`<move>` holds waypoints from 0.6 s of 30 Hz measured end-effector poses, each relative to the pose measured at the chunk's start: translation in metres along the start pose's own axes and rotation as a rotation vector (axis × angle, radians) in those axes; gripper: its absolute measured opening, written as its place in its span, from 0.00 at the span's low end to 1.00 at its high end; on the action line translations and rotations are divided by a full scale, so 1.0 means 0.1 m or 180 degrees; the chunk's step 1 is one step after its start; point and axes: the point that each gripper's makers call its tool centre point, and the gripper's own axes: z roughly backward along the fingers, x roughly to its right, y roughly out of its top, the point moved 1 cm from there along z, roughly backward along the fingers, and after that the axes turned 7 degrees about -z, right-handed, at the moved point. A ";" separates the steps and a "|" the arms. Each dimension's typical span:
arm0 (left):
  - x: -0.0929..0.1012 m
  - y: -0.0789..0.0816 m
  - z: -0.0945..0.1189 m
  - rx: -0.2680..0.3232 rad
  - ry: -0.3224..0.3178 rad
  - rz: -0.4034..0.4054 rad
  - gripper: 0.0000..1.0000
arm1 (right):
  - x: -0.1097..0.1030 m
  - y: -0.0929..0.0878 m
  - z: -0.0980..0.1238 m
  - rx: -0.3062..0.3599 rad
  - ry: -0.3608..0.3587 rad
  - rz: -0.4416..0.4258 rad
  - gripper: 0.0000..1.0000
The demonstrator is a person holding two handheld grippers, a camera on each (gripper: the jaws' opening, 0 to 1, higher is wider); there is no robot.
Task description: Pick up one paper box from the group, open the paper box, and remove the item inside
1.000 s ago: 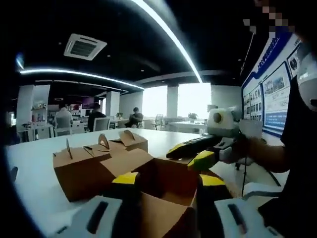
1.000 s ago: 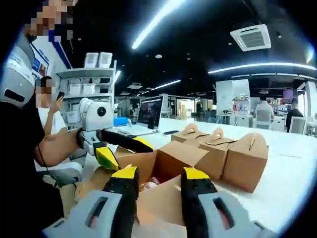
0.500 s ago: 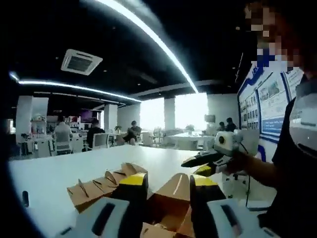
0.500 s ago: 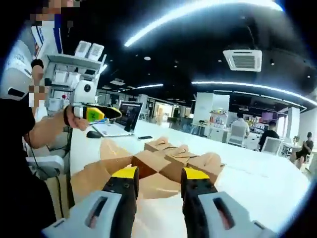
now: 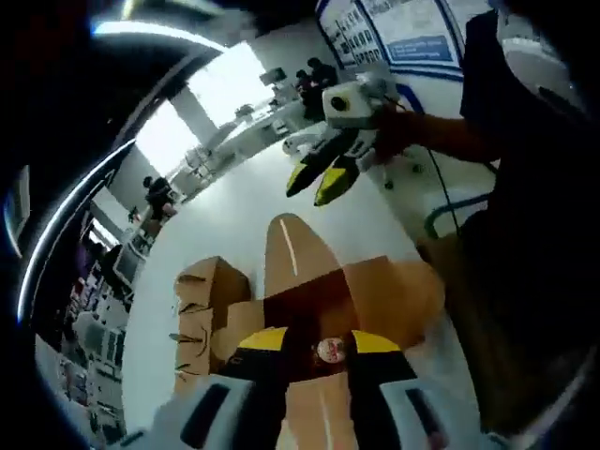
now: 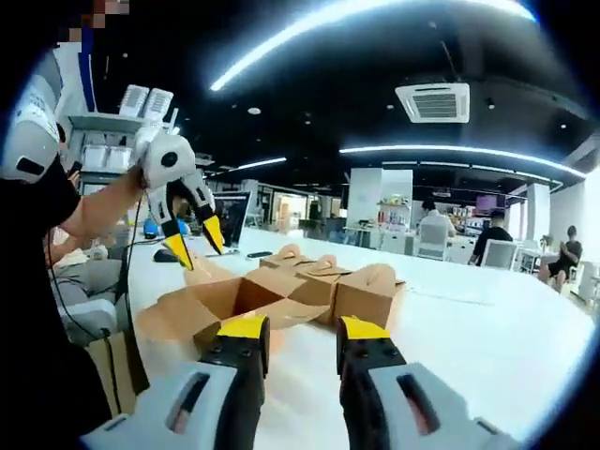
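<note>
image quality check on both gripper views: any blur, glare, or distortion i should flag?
Left gripper view: heavily rolled, motion-smeared at the edges, window blown out; open box and the round item inside stay readable. Right gripper view: sharper, level; ceiling light strips glare, fisheye bends them, and the boxes on the white table are evenly lit.

My left gripper (image 5: 317, 342) hangs over the opened paper box (image 5: 328, 291), small round item (image 5: 328, 351) between my tips; right gripper (image 5: 323, 178) upper middle.
</note>
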 end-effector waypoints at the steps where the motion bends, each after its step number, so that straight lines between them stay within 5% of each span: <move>1: -0.03 0.02 -0.02 -0.0090 -0.0065 -0.0116 0.26 | 0.01 0.00 0.02 0.0042 -0.0011 -0.0063 0.30; 4: -0.11 0.05 -0.16 -0.0218 -0.0395 -0.0633 0.29 | 0.02 -0.06 0.06 0.0071 -0.0036 -0.0114 0.30; 6: -0.10 0.00 -0.28 -0.0347 -0.0652 -0.0534 0.31 | 0.04 -0.13 0.07 0.0056 -0.0051 -0.0153 0.30; 14: 0.06 -0.28 -0.66 -0.0767 -0.1310 -0.1138 0.32 | 0.01 -0.14 0.15 0.0156 -0.0004 -0.0317 0.36; 18: 0.11 -0.32 -0.82 -0.0871 -0.1463 -0.1222 0.32 | 0.03 -0.13 0.19 0.0179 0.0032 -0.0320 0.35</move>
